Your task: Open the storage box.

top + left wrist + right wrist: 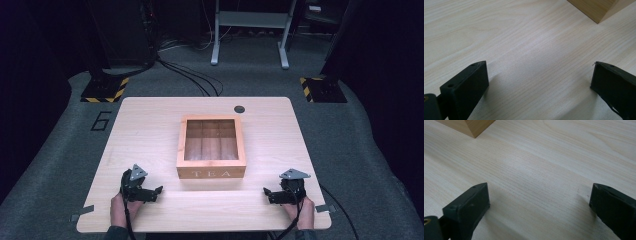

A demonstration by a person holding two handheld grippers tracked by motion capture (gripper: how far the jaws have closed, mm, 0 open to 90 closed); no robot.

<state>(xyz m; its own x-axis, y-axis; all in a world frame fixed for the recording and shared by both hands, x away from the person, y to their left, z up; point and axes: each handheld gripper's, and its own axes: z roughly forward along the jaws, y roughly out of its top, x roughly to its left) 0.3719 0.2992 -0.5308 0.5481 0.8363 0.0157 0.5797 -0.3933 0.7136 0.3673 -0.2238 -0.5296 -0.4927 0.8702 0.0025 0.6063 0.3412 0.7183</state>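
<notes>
A wooden tea box marked TEA sits in the middle of the table, its lid a clear pane over empty-looking compartments. My left gripper rests near the table's front left, open, pointing right toward the box. My right gripper rests near the front right, open, pointing left. In the left gripper view my gripper has wide-spread jaws over bare wood, with a corner of the box at the top right. In the right gripper view my gripper is likewise spread, a box corner at the top left.
The light wooden table has a small black round cap near its far edge. Beyond it lie grey floor, black cables, yellow-striped stand feet and a white frame. Small metal brackets stick out at the table's front corners.
</notes>
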